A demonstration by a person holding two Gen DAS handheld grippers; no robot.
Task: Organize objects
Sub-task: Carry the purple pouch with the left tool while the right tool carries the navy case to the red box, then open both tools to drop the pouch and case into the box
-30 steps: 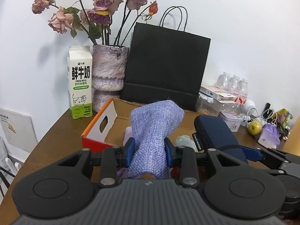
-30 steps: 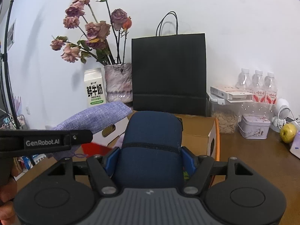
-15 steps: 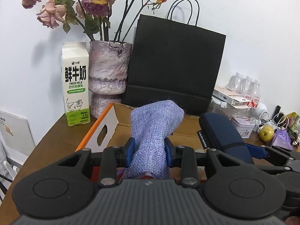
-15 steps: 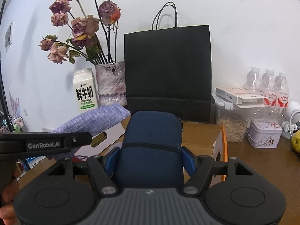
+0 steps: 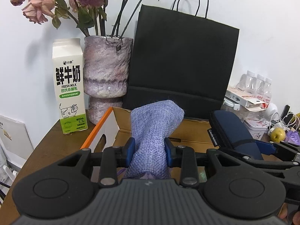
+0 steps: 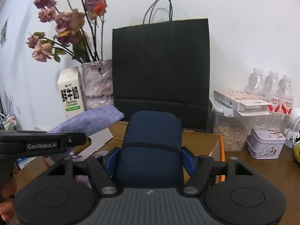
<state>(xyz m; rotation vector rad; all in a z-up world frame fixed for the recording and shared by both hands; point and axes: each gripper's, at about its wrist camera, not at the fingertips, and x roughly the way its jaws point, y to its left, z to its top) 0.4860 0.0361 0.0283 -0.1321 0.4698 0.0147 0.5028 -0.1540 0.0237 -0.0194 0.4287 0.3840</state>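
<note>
Left gripper [image 5: 149, 151] jaws clamped on purple fabric pouch [image 5: 152, 131], right gripper [image 6: 151, 159] jaws clamped on navy case [image 6: 152, 146], both above open cardboard box [image 6: 202, 140]

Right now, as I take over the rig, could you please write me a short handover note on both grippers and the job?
Left gripper: shut on the purple cloth pouch, held above the open cardboard box.
Right gripper: shut on the navy zip case, also held above the box, to the pouch's right.
Behind the box, against the wall: milk carton, flower vase, black paper bag.
Done: both items are picked up and carried to the box.
Left: neither is set down yet; probably lower each into the box and release. The box floor is mostly hidden, so check for space first.
</note>
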